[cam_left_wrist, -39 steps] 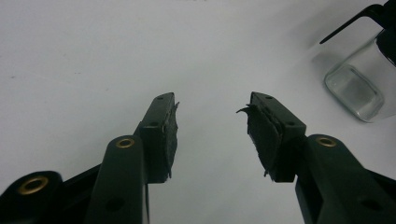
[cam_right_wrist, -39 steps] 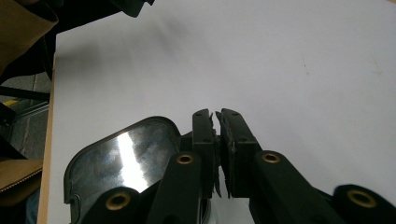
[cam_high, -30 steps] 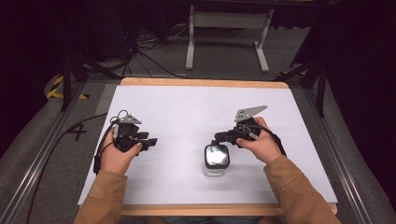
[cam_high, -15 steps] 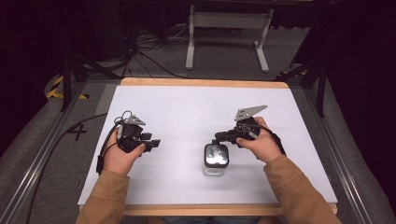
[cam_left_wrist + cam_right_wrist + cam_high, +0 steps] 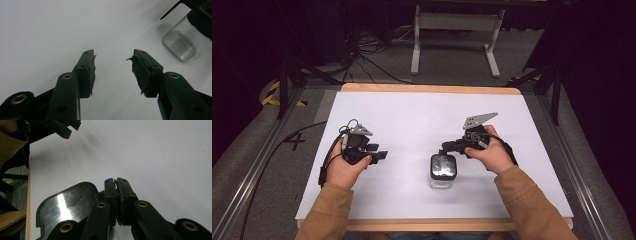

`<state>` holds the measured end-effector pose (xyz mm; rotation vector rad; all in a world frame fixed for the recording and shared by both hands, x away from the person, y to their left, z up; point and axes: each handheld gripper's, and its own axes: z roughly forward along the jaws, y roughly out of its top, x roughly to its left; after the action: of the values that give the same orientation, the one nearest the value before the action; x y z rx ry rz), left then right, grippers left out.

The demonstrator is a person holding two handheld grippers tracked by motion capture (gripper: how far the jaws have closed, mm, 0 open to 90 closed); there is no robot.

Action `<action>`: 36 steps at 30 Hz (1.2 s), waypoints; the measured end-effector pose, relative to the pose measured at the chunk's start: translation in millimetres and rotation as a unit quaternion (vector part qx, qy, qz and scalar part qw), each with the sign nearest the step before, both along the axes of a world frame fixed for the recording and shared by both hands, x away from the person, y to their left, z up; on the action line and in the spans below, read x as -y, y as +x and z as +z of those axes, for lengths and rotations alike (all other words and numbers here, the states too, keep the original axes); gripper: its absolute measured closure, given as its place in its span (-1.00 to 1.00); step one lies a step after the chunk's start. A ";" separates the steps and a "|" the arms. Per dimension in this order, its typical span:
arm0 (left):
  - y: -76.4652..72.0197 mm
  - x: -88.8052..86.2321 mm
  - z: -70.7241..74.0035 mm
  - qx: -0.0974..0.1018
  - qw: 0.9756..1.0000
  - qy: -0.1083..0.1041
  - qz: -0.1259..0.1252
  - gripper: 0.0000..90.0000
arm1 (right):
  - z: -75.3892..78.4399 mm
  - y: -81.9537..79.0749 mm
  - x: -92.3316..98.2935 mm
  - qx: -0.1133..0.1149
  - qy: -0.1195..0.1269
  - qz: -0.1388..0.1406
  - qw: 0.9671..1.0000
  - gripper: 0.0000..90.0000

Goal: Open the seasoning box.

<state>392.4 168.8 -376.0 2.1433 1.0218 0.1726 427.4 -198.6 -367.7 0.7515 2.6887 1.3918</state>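
A clear glass jar with a black lid stands upright on the white desk, near the front edge. The right claw rests just above its lid, pressed together on nothing. The left claw hovers well apart to the left — spread, nothing between its pads.

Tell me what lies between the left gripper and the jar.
Nothing: bare white table separates the left gripper from the jar, seen in the high view.

The jar is cut off at the left gripper view's right edge.
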 end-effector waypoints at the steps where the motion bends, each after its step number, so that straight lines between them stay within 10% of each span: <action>1: -0.3 0.7 -0.3 0.000 1.000 -0.003 0.000 0.20 | -0.1 0.2 0.2 -0.003 0.001 0.000 1.000 0.95; 17: -4.8 14.0 2.4 0.003 0.999 -0.007 -0.035 0.32 | -1.4 1.5 1.1 -0.011 0.009 0.004 1.000 0.95; 26: -13.8 30.3 6.9 0.005 0.996 -0.026 -0.089 0.71 | -1.4 1.3 0.9 -0.010 0.009 0.004 1.000 0.95; 36: -33.8 91.2 4.7 -0.002 0.979 -0.029 -0.200 0.95 | -1.0 -0.7 0.4 -0.005 0.008 0.000 1.000 0.95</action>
<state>358.7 77.6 -371.3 2.2461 0.5721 -0.0545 426.6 -199.0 -368.7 0.7627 2.6885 1.4150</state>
